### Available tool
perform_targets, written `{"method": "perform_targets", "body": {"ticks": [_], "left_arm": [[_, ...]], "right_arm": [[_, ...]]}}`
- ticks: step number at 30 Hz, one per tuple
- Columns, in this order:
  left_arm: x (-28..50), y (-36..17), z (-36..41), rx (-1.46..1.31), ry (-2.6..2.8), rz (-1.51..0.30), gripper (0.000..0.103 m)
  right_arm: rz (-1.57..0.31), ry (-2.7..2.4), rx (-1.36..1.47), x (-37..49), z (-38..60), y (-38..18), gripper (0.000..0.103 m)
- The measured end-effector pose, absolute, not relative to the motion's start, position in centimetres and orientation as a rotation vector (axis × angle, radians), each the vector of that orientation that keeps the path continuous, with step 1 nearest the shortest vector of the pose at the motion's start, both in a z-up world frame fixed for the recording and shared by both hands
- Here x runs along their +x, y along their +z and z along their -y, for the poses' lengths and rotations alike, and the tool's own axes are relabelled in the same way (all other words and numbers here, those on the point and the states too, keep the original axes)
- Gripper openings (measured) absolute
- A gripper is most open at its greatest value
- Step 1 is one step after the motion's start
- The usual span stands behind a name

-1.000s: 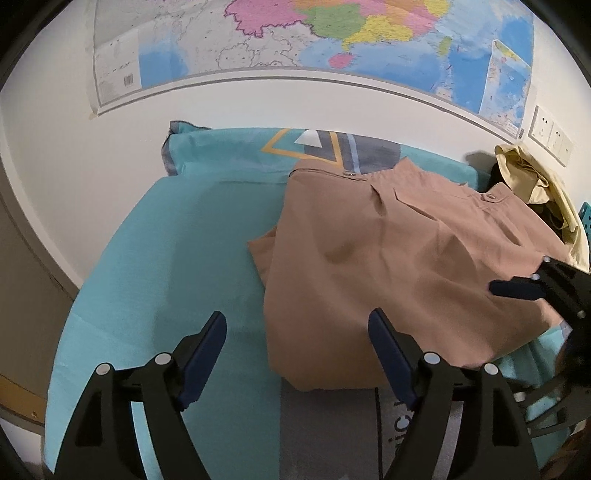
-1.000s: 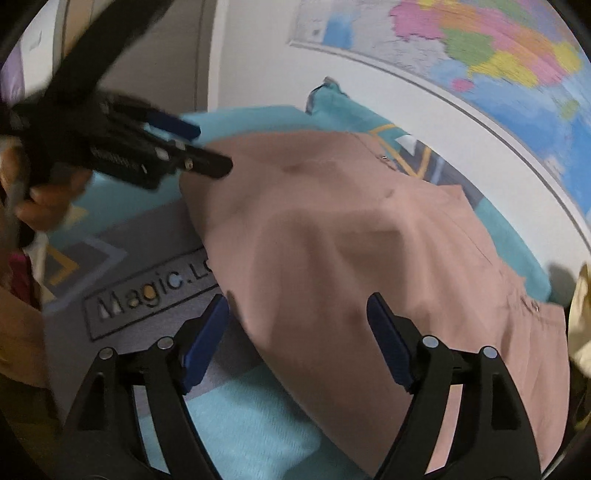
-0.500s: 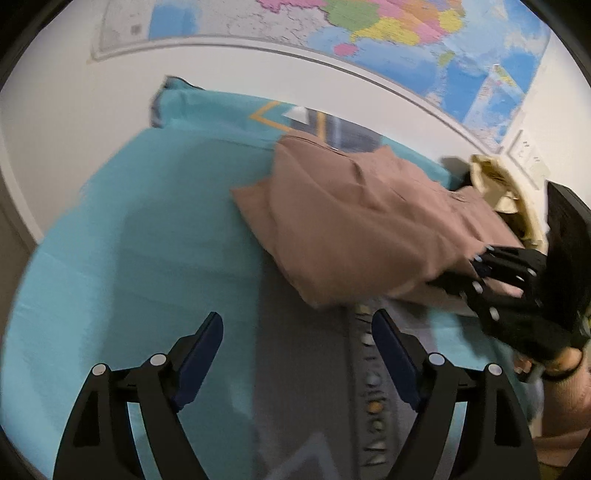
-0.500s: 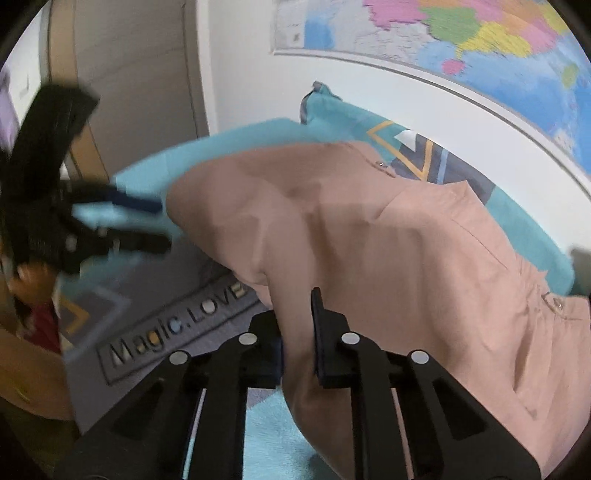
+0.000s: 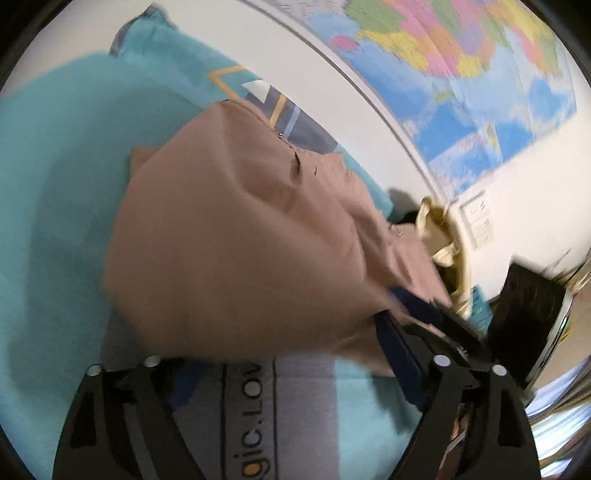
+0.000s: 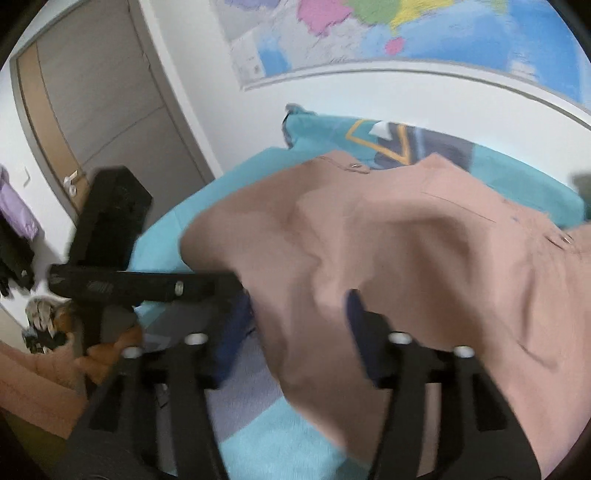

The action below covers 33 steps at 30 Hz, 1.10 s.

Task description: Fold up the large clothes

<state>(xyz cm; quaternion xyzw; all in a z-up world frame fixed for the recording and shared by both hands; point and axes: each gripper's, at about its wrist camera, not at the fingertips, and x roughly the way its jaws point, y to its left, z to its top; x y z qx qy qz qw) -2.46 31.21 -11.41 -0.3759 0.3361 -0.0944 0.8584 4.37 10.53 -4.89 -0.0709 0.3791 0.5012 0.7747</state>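
A large tan-brown garment (image 5: 240, 236) lies folded on the teal bed cover (image 5: 55, 177); it also fills the right wrist view (image 6: 406, 251). My left gripper (image 5: 288, 365) is open, its fingers spread wide at the garment's near edge, with cloth over the gap between them. My right gripper (image 6: 295, 325) is open too, its jaws apart with the garment's near edge draped between them. The right gripper shows at the right of the left wrist view (image 5: 443, 317), and the left gripper shows at the left of the right wrist view (image 6: 147, 284). Both views are blurred.
A grey panel with "Magic.LOVE" lettering (image 5: 251, 406) is printed on the cover under the grippers. A pale yellow garment (image 5: 443, 236) lies at the bed's far right. A map (image 6: 406, 33) hangs on the wall; a door (image 6: 92, 110) stands left.
The right gripper, shut on the garment's edge half a second ago, now stands open. The left gripper has swung in to the garment's near edge. Both cameras have tilted.
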Motion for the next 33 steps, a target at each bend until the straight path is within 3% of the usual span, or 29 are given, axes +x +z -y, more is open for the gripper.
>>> {"method": "perform_targets", "body": {"ticks": [8,17,21,25,31,33], "left_arm": [[-2.7,-11.3,-31.7,-0.842,-0.197,-0.656,0.087],[0.5,-10.8,-30.8,-0.747,-0.077,-0.730,0.084],[1.9,-10.5,-29.9,-0.648,-0.019,-0.761,0.084],[2.9,-10.3,-29.1,-0.578,0.037,-0.785,0.084],[3.4,-10.2,-29.3,-0.537,0.086,-0.807,0.066],[3.5,-10.2,-29.5,-0.545,0.082,-0.809,0.066]], "right_arm": [[-0.913,1.030,0.247,4.2,3.0,-4.8,0.072],[-1.011,0.761,0.577,4.0,13.1,-9.6,0.075],[-1.007,0.686,0.608,5.0,13.3,-10.7,0.076],[-0.974,0.636,0.571,6.0,11.6,-10.6,0.084],[-0.907,0.535,0.607,8.0,9.9,-10.9,0.086],[-0.887,0.537,0.616,8.7,9.6,-10.8,0.086]]}}
